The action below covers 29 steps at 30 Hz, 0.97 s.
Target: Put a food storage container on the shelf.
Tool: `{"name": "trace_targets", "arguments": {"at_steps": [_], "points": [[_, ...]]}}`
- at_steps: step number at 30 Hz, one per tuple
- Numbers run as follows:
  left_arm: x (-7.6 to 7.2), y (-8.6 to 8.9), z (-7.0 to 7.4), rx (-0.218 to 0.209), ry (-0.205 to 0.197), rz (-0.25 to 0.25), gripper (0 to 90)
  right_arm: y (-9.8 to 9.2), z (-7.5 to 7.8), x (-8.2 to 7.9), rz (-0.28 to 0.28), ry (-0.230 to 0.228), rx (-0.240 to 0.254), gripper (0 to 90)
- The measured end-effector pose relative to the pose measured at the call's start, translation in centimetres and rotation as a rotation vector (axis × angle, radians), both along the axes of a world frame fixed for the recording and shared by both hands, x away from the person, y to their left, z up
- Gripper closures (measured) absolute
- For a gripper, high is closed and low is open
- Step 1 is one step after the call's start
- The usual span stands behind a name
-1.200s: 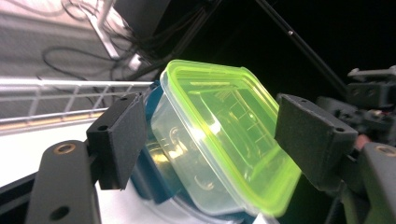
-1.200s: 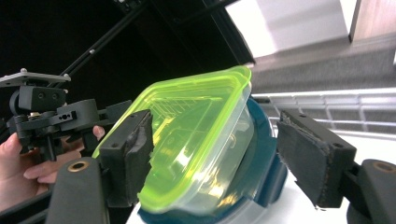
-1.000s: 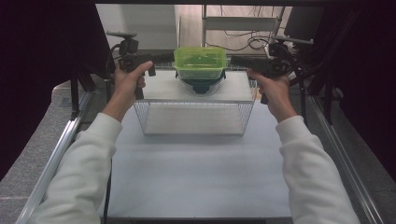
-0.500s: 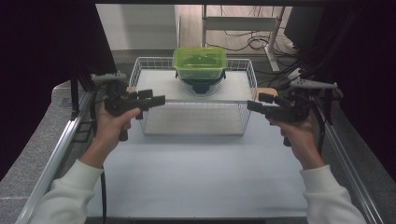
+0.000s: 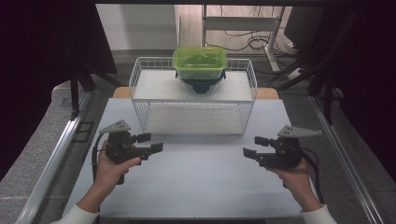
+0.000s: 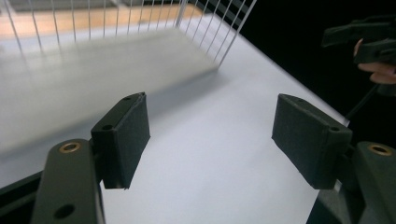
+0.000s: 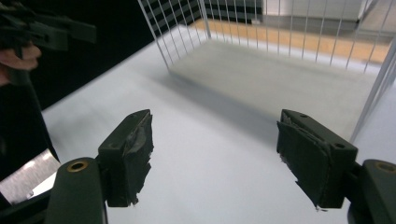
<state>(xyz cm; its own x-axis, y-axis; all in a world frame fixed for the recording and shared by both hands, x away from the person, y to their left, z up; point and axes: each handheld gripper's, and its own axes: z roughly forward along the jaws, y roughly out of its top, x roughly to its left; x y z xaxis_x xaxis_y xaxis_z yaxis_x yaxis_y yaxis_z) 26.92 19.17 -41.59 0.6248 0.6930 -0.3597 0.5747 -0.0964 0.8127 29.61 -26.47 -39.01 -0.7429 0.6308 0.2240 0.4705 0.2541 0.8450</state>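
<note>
Across the white counter (image 5: 196,186) your hands have dropped back from the wire basket (image 5: 140,100), which sits at the far edge with the green lidded box (image 5: 200,61) perched on its rear rim, untouched. That retreat suggests a reset before the next reach. Your left tongs (image 5: 150,143) and right tongs (image 5: 255,146) now hover low, well apart, pointing inward; both stand wide open, pads bare, holding and touching nothing.
</note>
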Motion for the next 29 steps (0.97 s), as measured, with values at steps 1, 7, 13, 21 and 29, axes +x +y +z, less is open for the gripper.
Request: {"name": "trace_targets", "arguments": {"at_steps": [1, 7, 13, 21, 29], "points": [[-0.3, 0.0, -0.5, 0.009, 0.007, 0.001, 26.7, 0.1, -0.6, -0.2, 0.001, 0.005, -0.010, 26.9], [-1.3, -0.1, -4.1, 0.056, 0.062, 0.005, 26.6, 0.4, -3.6, -1.2, -0.009, 0.052, -0.046, 26.8], [-1.6, 0.1, -6.3, 0.123, 0.097, 0.039, 26.9, 0.8, -6.6, -1.3, -0.005, 0.096, -0.134, 26.2], [-1.7, -0.3, -6.3, 0.142, 0.079, 0.040, 27.0, 0.2, -6.4, -1.2, -0.026, 0.079, -0.109, 25.6], [-1.5, 0.0, -6.4, 0.153, 0.071, 0.056, 26.7, -0.5, -6.3, -1.0, -0.033, 0.070, -0.103, 22.4]]}}
